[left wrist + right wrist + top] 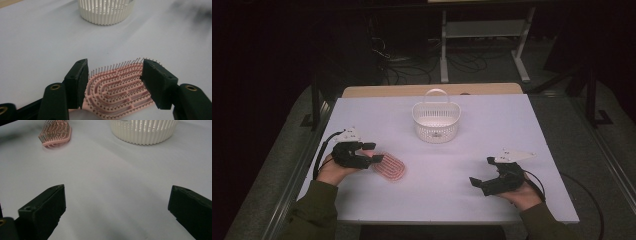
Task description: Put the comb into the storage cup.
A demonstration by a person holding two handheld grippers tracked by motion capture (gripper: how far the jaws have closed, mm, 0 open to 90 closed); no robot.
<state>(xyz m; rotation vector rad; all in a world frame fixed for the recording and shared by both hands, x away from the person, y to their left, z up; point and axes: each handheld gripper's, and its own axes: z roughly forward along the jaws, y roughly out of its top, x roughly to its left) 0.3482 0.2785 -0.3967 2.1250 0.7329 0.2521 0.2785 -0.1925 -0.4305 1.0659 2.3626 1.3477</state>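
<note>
Pink hairbrush (390, 167), one; white basket (436, 121), one

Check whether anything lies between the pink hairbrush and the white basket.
Nothing visible does. The left gripper straddles the pink hairbrush, jaws open, and bare white table runs from there to the white basket.

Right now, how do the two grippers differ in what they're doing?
The left gripper straddles the pink hairbrush, jaws open on either side of it; the right gripper has only bare table between its open jaws. The left sits nearer the white basket. Both are black and hand-held.
</note>
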